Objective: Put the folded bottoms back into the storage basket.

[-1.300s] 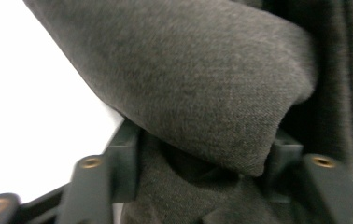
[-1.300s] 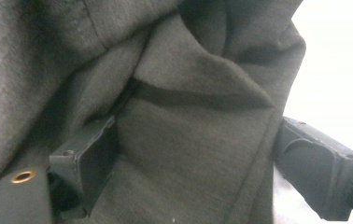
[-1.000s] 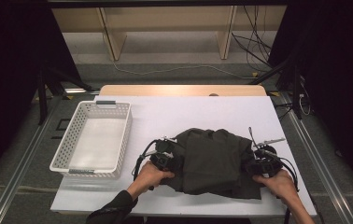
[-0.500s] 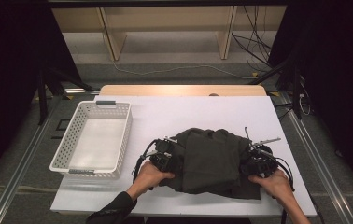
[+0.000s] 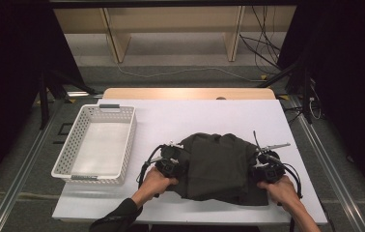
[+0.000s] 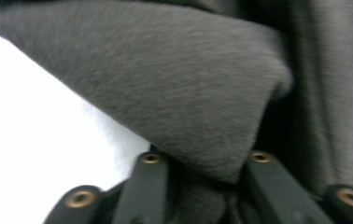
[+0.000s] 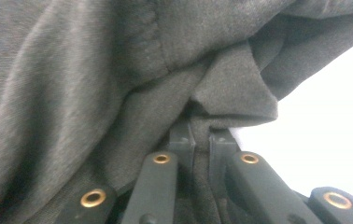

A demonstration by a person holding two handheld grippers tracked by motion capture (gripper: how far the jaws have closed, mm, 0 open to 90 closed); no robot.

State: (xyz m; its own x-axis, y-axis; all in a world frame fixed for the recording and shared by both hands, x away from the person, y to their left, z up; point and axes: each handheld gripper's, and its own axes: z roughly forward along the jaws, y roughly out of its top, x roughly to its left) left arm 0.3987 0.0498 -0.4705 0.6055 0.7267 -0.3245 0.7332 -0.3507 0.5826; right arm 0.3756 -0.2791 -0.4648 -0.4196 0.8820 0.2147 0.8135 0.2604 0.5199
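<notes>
Both hand-held grippers (image 5: 171, 166) (image 5: 266, 170) drew garment (image 5: 217, 164) edges inward; basket (image 5: 98, 145) well apart.

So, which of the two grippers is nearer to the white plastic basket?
The left gripper, at the dark grey cloth's basket-side edge; the white plastic basket lies beside it.

Lab rig, black curtains (image 5: 7, 72), floor cables (image 5: 267, 53)
</notes>
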